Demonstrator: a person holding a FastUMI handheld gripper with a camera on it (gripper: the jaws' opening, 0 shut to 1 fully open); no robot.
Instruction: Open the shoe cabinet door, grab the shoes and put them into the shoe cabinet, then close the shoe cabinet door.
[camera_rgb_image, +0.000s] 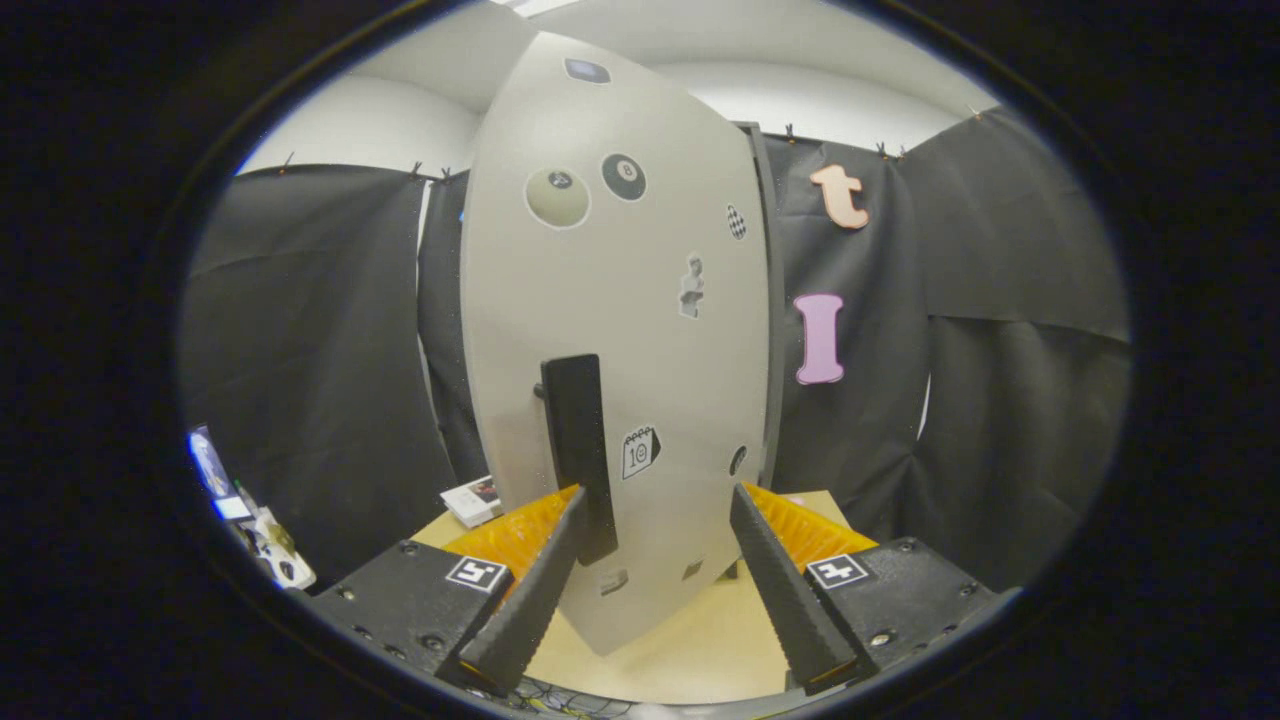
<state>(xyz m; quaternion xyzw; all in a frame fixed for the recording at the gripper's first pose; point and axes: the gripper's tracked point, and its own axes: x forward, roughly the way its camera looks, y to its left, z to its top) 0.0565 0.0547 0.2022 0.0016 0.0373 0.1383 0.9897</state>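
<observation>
Tall light-grey shoe cabinet door (620, 330) with stickers stands upright on the pale wooden desk (700, 650), just ahead of the tool (660, 510). Black vertical bar handle (578, 450) sits low on the door, by the left finger. Tool fingers (540, 580) are spread wide, door's lower part between them, left fingertip right at the handle; contact unclear. Small white box (472, 500) near desk's far left edge.
</observation>
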